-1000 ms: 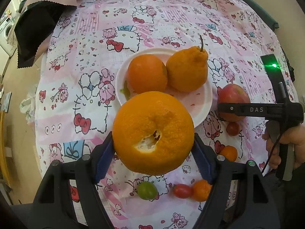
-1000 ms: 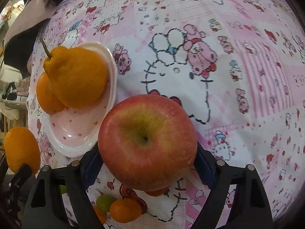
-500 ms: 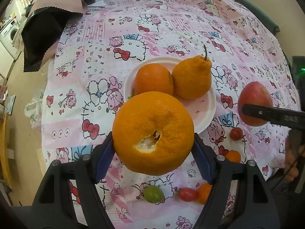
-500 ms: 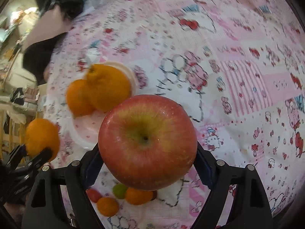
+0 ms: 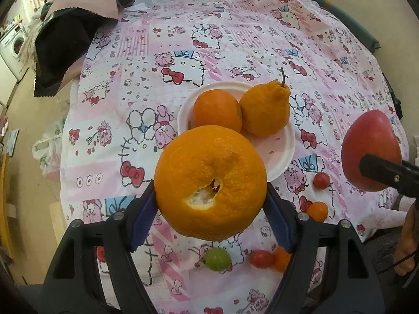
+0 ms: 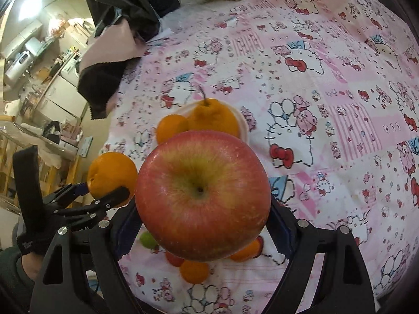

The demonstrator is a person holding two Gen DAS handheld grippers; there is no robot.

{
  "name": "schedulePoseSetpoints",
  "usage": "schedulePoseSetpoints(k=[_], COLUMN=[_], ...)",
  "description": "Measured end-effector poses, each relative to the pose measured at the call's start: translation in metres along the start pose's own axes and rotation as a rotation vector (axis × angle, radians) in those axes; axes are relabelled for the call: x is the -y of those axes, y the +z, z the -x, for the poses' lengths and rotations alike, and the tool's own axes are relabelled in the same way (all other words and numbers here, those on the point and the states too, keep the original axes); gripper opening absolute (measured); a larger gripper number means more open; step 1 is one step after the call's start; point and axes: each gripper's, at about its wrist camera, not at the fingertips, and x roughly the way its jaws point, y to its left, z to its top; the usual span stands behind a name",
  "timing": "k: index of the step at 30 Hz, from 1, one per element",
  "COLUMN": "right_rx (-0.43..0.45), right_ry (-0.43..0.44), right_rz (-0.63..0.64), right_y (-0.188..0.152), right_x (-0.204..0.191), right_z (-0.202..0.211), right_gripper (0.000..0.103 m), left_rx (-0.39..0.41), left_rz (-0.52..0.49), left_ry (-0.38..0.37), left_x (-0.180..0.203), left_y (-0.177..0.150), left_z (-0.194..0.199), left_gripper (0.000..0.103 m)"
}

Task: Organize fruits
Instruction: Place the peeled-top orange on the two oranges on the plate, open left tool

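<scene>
My left gripper (image 5: 210, 201) is shut on a large orange (image 5: 209, 183) with a torn peel, held above the table in front of a white plate (image 5: 280, 154). The plate holds a round orange (image 5: 217, 110) and a pear-shaped stemmed orange (image 5: 265, 111). My right gripper (image 6: 203, 209) is shut on a red apple (image 6: 203, 198), held high to the right of the plate; the apple also shows in the left wrist view (image 5: 370, 146). The left gripper with its orange (image 6: 111, 174) shows at the left of the right wrist view.
Several small tomatoes, red (image 5: 321, 180), orange (image 5: 317, 211) and green (image 5: 218, 259), lie on the pink patterned tablecloth (image 5: 235, 41) near the front edge. A black and pink cloth (image 5: 65, 39) hangs over the far left corner. The floor lies beyond the left edge.
Both grippers have risen and pulled back from the table with their fruits. The apple is lifted off the cloth; plate and table look smaller and farther.
</scene>
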Motion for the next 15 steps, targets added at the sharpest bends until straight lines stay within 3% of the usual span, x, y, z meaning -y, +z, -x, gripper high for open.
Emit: schedulePoseSetpoints(k=[7, 15], right_rx=[0.033, 0.011], right_ry=[0.013, 0.008], right_rz=[0.007, -0.017], right_y=[0.004, 0.01], right_x=[-0.006, 0.001], right_z=[0.003, -0.011], right_gripper=[0.086, 0.086], left_rx=[0.047, 0.118], left_rz=[0.007, -0.003], left_ry=[0.017, 0.02], left_x=[-0.008, -0.003], left_y=[0.033, 0.099], left_z=[0.019, 0.02], left_gripper=[0.073, 0.073])
